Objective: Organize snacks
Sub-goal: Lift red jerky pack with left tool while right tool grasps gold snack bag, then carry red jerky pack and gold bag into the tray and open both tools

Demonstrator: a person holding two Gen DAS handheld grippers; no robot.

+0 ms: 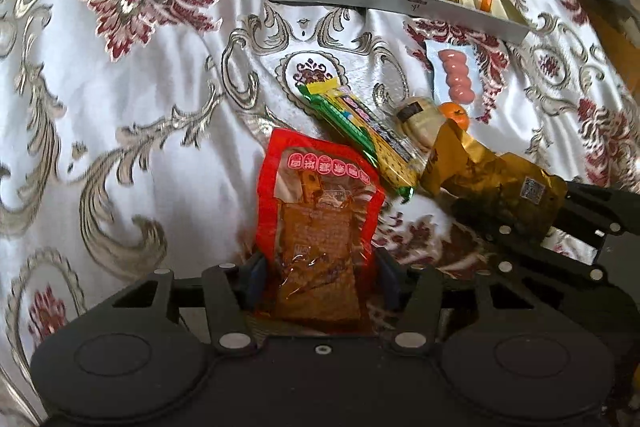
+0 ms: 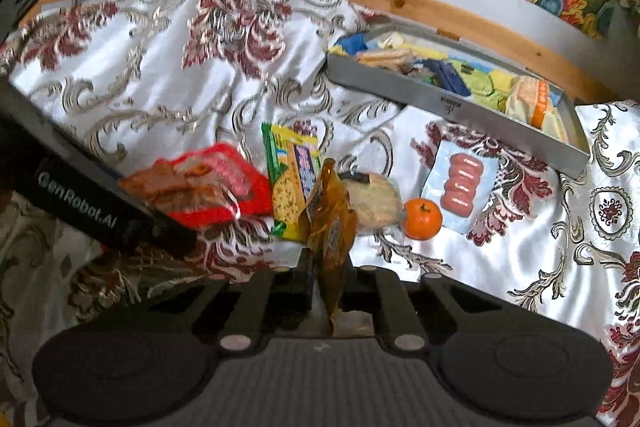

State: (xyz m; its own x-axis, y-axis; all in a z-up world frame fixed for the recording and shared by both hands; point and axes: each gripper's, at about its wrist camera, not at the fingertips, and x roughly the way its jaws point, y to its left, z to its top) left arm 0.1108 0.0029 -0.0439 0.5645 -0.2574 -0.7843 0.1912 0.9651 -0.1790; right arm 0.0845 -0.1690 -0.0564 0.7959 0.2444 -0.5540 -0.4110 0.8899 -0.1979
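Left wrist: left gripper (image 1: 320, 269), fingers clamped on red packet (image 1: 320, 215) above patterned cloth (image 1: 120, 107). Grey tray (image 1: 400, 1) of snacks lies beyond.

Right wrist: right gripper (image 2: 329, 273), fingers clamped on gold packet (image 2: 330, 223). Orange (image 2: 423, 219), sausages (image 2: 462, 187), green packet (image 2: 292, 179) on cloth.

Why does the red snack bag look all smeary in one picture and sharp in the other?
In the right wrist view the red plastic snack bag is smeared by motion blur; in the left wrist view its print reads sharply. Both fisheye views bend the straight grey metal tray into a curve.
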